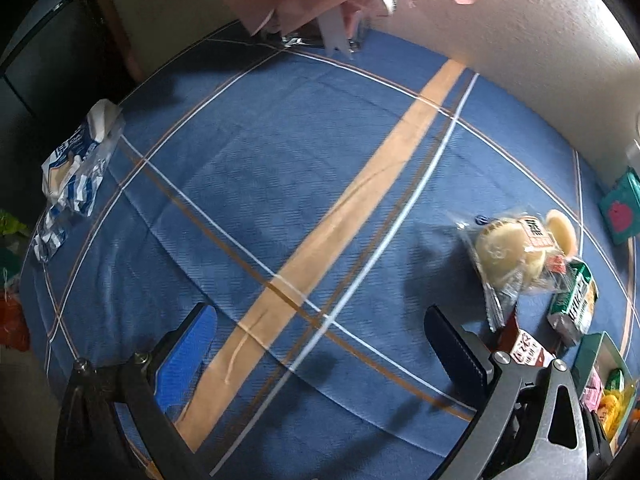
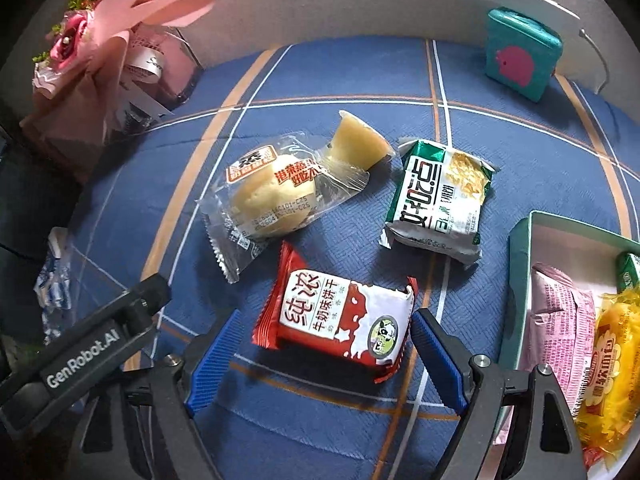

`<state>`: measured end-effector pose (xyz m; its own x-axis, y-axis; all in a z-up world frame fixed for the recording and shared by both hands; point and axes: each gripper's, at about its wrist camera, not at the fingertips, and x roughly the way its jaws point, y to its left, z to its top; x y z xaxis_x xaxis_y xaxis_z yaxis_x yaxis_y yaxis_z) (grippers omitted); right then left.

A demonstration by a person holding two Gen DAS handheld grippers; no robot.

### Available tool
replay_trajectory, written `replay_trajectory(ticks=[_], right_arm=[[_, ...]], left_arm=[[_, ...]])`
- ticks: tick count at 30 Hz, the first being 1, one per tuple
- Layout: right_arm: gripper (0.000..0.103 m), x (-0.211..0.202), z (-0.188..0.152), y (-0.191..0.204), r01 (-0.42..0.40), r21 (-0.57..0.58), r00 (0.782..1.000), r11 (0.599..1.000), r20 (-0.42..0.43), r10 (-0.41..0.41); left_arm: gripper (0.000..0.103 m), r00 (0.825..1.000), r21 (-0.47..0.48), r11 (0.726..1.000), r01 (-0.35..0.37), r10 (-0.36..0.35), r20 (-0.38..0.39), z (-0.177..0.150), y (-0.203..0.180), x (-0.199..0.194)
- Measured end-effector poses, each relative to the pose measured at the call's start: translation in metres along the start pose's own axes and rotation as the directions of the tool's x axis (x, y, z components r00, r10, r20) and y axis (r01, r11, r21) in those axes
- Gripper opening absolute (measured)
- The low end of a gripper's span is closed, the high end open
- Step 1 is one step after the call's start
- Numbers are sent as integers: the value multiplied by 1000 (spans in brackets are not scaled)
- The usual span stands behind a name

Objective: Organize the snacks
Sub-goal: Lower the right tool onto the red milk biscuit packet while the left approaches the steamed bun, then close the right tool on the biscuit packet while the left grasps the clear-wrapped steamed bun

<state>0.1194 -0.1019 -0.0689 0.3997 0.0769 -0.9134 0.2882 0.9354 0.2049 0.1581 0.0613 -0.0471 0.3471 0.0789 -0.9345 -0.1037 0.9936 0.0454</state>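
On the tablecloth [image 2: 520, 152], the biscuit packet [image 2: 340, 316] lies nearest; behind it, the cake packet [image 2: 276, 192] to the left and the cracker packet [image 2: 438, 196] to the right — the box [image 2: 520, 264] sits rightmost, holding packets.

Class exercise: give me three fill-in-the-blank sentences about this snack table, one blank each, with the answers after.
1. The open right gripper straddles the ____ and white biscuit packet.
2. The pink wrapped snack lies inside the green-walled ____.
3. The open left gripper holds ____ above the blue plaid tablecloth.

Answers: red; box; nothing
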Motion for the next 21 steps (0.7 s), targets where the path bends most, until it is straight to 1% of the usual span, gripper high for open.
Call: replay_trajectory(ticks=[6, 9, 14, 15, 17, 19, 21], right_arm=[[88, 17, 0, 15, 73, -45, 997, 996, -20, -74], [88, 22, -1, 13, 67, -29, 997, 997, -27, -68], [87, 16, 0, -1, 45, 12, 999, 999, -11, -45], [86, 16, 0, -3, 39, 20, 999, 999, -11, -38], [77, 16, 0, -6, 39, 25, 999, 999, -7, -39], [73, 14, 1, -9, 39, 31, 999, 999, -1, -39], [73, 12, 1, -11, 31, 37, 1000, 999, 0, -31]], left_arm=[[103, 1000, 0, 1000, 6, -6, -16, 0, 2, 6], [103, 1000, 7, 1000, 8, -8, -23, 0, -1, 8], [103, 1000, 17, 1000, 13, -13, -24, 1, -5, 8], [103, 1000, 18, 1000, 14, -14, -24, 1, -5, 8], [103, 1000, 19, 1000, 18, -17, -23, 1, -6, 7], [103, 1000, 20, 1000, 18, -18, -23, 0, -7, 6], [103, 1000, 20, 1000, 19, -18, -22, 0, -8, 5]])
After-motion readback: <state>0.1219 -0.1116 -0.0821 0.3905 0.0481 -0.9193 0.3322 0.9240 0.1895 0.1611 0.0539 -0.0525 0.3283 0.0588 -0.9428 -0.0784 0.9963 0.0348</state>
